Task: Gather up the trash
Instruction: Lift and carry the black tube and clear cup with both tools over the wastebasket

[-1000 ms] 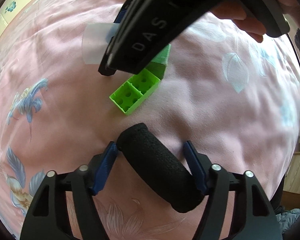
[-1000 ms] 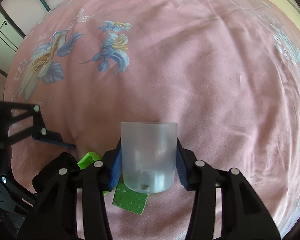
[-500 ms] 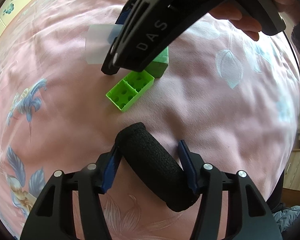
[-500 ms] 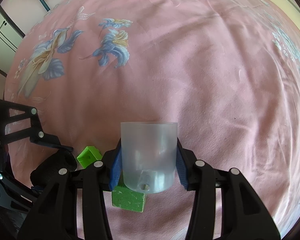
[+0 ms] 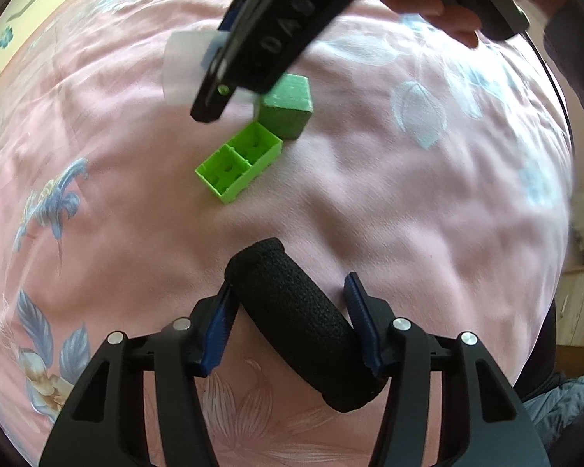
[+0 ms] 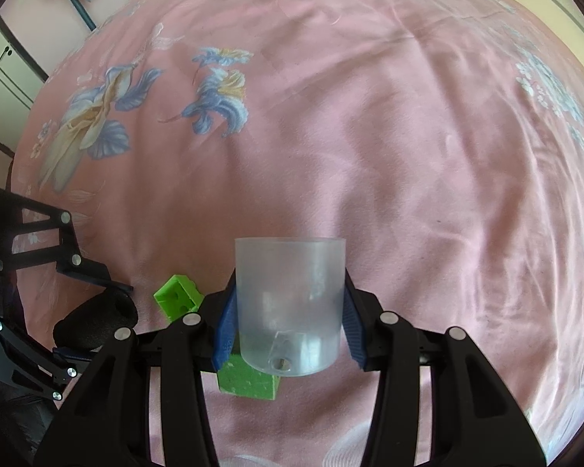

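My left gripper [image 5: 288, 303] is shut on a black foam cylinder [image 5: 303, 327], held above the pink bedspread. My right gripper [image 6: 290, 319] is shut on a clear plastic cup [image 6: 290, 307], upright and lifted off the bed; the cup also shows in the left wrist view [image 5: 185, 66], partly hidden behind the right gripper's body. Under and beside the cup lie a bright green two-cell brick [image 5: 239, 167], also in the right wrist view [image 6: 177, 297], and a green foam cube [image 5: 288, 105], also in the right wrist view [image 6: 247, 383]. The left gripper appears at the left of the right wrist view [image 6: 93, 319].
The pink floral bedspread [image 6: 370, 136] fills both views. A wardrobe door [image 6: 7, 58] and hanging clothes stand beyond the bed's far left edge. Wooden furniture [image 5: 580, 303] stands at the right edge of the left wrist view.
The right gripper with the cup has risen and shifted, uncovering the green cube. The left gripper with the foam cylinder has drawn back a little from the green pieces.
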Demonstrator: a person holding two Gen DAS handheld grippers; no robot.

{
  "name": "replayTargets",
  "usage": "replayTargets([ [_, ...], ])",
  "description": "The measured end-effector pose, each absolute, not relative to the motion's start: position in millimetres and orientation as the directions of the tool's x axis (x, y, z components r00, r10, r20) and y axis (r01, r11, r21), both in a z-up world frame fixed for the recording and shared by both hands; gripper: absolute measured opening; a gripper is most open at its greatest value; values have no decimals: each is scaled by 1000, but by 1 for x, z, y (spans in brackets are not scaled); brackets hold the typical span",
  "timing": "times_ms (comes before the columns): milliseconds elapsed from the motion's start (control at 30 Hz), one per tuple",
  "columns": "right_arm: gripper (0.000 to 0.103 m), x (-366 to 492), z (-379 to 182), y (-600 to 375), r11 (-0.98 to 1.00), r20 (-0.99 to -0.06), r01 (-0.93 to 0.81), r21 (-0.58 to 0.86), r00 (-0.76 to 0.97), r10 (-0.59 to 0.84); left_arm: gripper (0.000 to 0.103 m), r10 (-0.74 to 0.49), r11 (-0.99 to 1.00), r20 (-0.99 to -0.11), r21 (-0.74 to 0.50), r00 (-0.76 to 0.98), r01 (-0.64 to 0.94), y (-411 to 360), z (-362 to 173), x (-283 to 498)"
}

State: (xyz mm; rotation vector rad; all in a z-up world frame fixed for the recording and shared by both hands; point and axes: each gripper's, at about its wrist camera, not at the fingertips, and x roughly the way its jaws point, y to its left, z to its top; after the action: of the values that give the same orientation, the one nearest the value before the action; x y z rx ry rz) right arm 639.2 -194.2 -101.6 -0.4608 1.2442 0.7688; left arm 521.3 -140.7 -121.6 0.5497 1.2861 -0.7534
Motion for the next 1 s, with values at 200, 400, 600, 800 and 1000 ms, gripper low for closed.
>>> replayTargets([
  [200,47,632,-78,-205,685,-946,-726,63,175,273,57,-182,607,-975,-7,130,795,-145,-114,509],
  [400,47,608,-57,-215,675,-950,-738,5,207,234,57,-188,571,-972,9,141,821,-150,-101,487],
  [600,47,569,-44,-223,652,-959,-756,-57,224,175,57,-192,523,-965,53,178,851,-153,-87,461],
  [800,47,524,-31,-223,631,-960,-770,-95,239,147,57,-193,503,-960,81,203,861,-139,-66,435],
  [1000,47,478,-16,-216,611,-960,-782,-123,250,127,57,-195,483,-955,105,223,869,-130,-47,409],
])
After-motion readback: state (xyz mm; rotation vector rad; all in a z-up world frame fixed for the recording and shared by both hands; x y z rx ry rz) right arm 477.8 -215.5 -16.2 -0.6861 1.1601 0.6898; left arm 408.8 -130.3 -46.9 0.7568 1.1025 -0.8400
